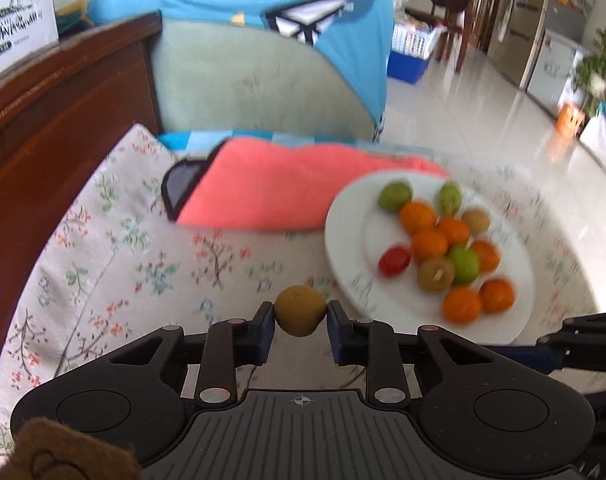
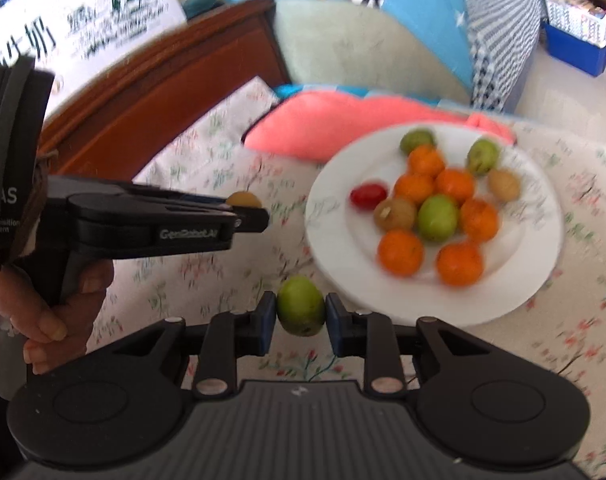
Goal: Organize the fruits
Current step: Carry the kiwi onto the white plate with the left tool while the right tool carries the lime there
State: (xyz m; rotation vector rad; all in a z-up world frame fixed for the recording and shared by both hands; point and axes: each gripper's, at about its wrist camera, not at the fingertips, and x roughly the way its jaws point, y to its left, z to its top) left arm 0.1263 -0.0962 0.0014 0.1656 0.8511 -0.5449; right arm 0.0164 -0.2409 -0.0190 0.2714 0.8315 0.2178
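Left gripper is clamped on a small round olive-brown fruit, pads pressing both sides, held above the floral-print cloth at 7 o'clock of the round white plate. Right gripper is pinched tight on a small green oval fruit, also off the plate, near its 7 o'clock rim. The plate holds orange, green, brown and one red fruit. The left gripper's side reads "GenRobot.AI". A white carton at 10 o'clock bears Chinese print, blurred. A folded coral-pink towel lies at the plate's 11 o'clock.
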